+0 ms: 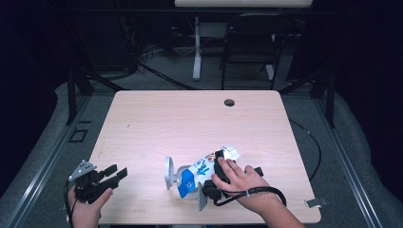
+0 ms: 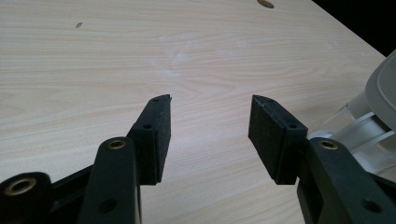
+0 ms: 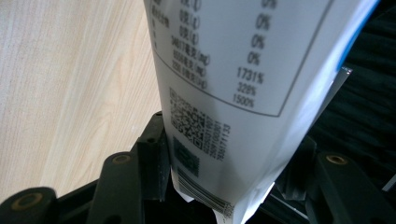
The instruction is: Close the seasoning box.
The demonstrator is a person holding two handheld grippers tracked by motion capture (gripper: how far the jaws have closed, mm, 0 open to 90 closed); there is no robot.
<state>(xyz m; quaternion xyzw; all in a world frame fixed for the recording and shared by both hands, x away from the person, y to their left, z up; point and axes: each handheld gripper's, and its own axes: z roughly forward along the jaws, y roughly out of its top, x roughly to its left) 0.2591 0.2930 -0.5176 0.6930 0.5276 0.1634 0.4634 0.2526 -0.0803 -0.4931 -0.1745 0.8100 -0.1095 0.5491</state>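
1. High view: a white plastic pouch with blue printing (image 1: 205, 167) lies tilted in the lower middle of the frame, its mouth angled down toward a clear glass jar with a grey lid (image 1: 177, 176) lying on the pale wooden counter (image 1: 190, 118). The right gripper (image 1: 219, 167) holds the pouch partway along its body, probably to keep its mouth aimed at the jar. The left gripper (image 1: 119, 172) sits at the lower left, apart from both, jaws spread wide and holding nothing; I'd guess it is waiting to steady the jar.

2. Left gripper view: the left gripper (image 2: 210, 121) looks across bare counter (image 2: 140, 46), its jaws well apart with nothing between them. The jar (image 2: 369, 116) shows at the right edge, near the right jaw; whether they touch I cannot tell.

3. Right gripper view: the pouch (image 3: 233, 93) rises through the centre of the frame, showing a nutrition table and printed codes. The right gripper (image 3: 219, 158) has it clamped between fairly wide jaws, with the counter (image 3: 60, 84) at the left.
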